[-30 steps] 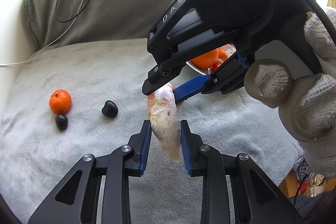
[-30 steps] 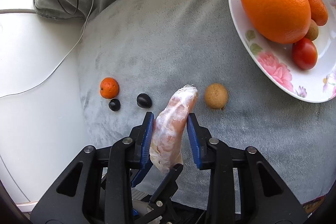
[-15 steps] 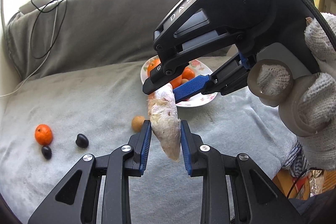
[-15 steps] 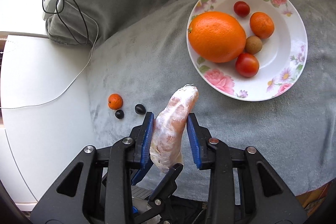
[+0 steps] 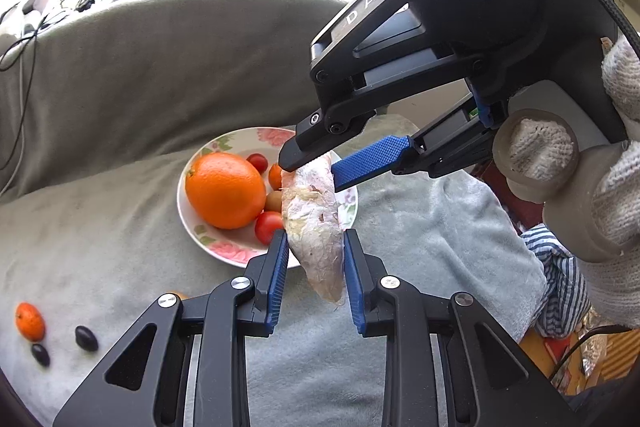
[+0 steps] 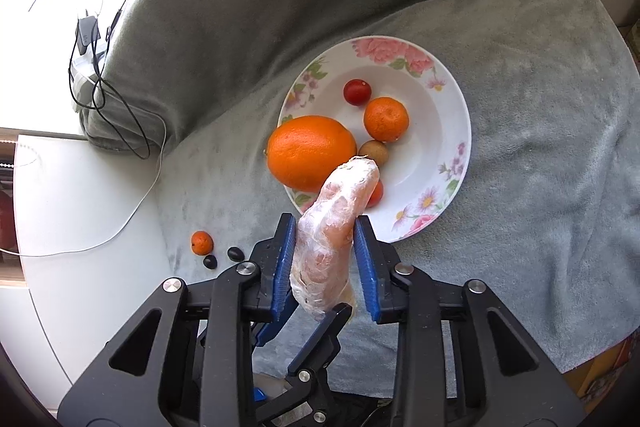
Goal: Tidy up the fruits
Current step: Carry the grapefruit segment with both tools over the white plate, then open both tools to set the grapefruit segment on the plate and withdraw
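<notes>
Both grippers hold 1 plastic-wrapped fruit (image 5: 314,227), pale and elongated, lifted clear of the grey blanket (image 5: 100,247).

Left wrist view: left gripper (image 5: 314,267) clamps the lower half of the wrapped fruit, both blue pads pressed against it. Right gripper (image 5: 312,167) enters from 2 o'clock and its tips meet the fruit's upper end; its jaws are closing, with the fruit between them. A knit-gloved hand (image 5: 600,195) holds that gripper at 3 o'clock. Striped cloth (image 5: 560,275) lies at 4 o'clock, seen only here.

The floral plate (image 5: 224,251) lies behind the fruit, toward 10 o'clock of it. On it: large orange (image 5: 224,189), 2 cherry tomatoes, a brown fruit; the rest is hidden by the wrapped fruit.

Right wrist view: the plate (image 6: 452,131) shows nearly whole, from above. This view adds the mandarin (image 6: 386,119) in full, the upper cherry tomato (image 6: 357,91) at 12 o'clock of the plate and the small brown fruit (image 6: 374,151). The wrapped fruit (image 6: 332,239) sits between the right gripper (image 6: 325,259) pads, its tip over the plate's near rim. One black finger (image 6: 320,331) of the left gripper shows at 6 o'clock.

Loose on the blanket, at 9 o'clock in both views: 1 small mandarin (image 6: 201,242) and 2 dark fruits (image 6: 235,253), close together, well apart from the plate.

Cables (image 6: 104,75) drape over the cushion edge at 10 o'clock.
</notes>
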